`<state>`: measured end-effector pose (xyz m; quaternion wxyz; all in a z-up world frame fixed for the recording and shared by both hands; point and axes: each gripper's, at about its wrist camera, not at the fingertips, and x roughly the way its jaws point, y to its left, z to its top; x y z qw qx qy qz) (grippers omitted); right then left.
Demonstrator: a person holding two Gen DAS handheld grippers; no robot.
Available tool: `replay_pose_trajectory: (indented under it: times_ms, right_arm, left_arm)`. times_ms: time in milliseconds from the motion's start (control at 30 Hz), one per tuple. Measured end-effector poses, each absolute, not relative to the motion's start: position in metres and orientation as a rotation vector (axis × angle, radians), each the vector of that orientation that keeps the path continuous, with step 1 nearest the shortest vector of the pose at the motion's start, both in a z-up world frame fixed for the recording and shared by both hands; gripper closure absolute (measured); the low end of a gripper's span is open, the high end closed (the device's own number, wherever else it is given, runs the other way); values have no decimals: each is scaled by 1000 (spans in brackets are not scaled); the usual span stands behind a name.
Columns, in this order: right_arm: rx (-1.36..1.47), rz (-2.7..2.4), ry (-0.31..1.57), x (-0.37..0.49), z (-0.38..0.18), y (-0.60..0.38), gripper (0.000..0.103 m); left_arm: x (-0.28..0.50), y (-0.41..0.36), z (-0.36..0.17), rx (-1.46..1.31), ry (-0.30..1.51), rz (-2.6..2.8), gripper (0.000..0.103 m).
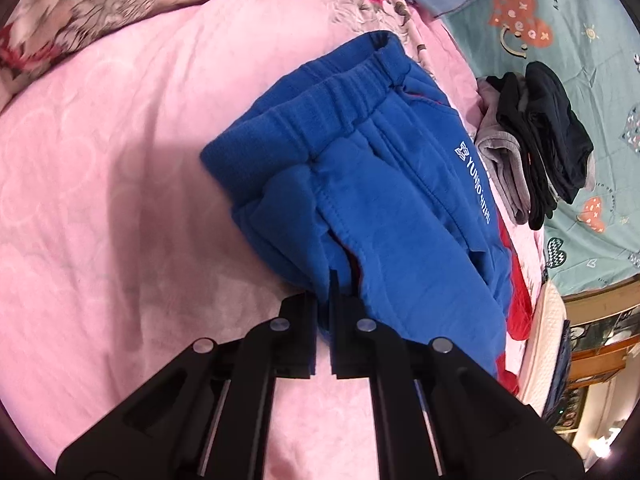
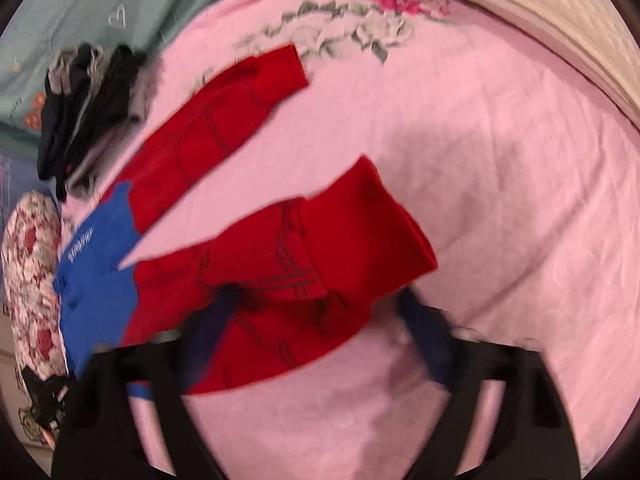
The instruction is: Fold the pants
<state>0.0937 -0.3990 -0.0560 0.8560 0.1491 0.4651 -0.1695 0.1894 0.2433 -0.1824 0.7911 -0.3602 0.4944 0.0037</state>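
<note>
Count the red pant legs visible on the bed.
2. The far leg lies flat on the pink sheet beside the dark clothes pile; the near leg sits by the right gripper.

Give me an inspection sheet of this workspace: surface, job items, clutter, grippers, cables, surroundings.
Surface: pink bedsheet, wrinkled, floral print near one edge.
Job's things: blue-and-red pants, blue waist bunched, red legs spread apart in a V.
Clutter: dark clothes pile beside the pants.
Grippers: left gripper shut on the blue fabric; right gripper open, blurred, at a red leg cuff.
Cables: nothing seen.
Surroundings: floral quilt, teal heart-print sheet, cream mattress edge.
</note>
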Motion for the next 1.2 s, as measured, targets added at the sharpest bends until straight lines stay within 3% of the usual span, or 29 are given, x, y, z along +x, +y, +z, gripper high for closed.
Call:
replay_pose_trajectory:
  times_ms: [67,167,300,567,633,667,700,733,767,800,900,1000,1067,1167,1200]
  right_arm:
    - [333,-361,937,91,-56,-405,76]
    - [384,-329,936,86,-51,-413,84]
    - [385,-306,893,63,-27,-409,86]
    - [398,-339,922,7,-23,-421,86]
    - [368,-373,977,9,-41,-423,83]
    - [335,-386,995,12,-51,-422,76]
    - [286,-392,988,14,-51,-417,73]
    - [246,-407,1000,16,-50,-412,71]
    - [197,-450,1017,19,-46,-407,55]
    - [162,-480,1011,18,-39,-404,43]
    - [68,-505,924,19,-5,-394,39]
    - [99,-417,867,49,24,-394,20]
    - [157,-297,880,92,32,-396,19]
    - [217,-222,935,164,22,-405,19]
    - [224,-229,959,183,15,-407,19]
  left_arm:
    - [190,242,-180,-770,1062,15,99]
    - [176,239,-166,-742,1014,32,99]
    - [142,231,-147,-686,951,38,99]
    - [100,221,-158,-659,1036,17,99]
    - [104,219,-170,-658,1096,14,93]
    - [103,220,-170,-676,1100,3,86]
    - [98,223,-164,-683,1089,-8,70]
    - [93,224,-155,-662,1073,-2,61]
    - [87,225,-144,-631,1053,14,49]
    - [79,227,-127,-587,1012,38,46]
    - [85,228,-89,-508,941,34,41]
    - [134,215,-69,-426,951,-11,30]
    - [176,203,-70,-378,992,-42,28]
    - [245,187,-103,-385,1139,-150,31]
    - [265,184,-119,-377,1197,-140,45]
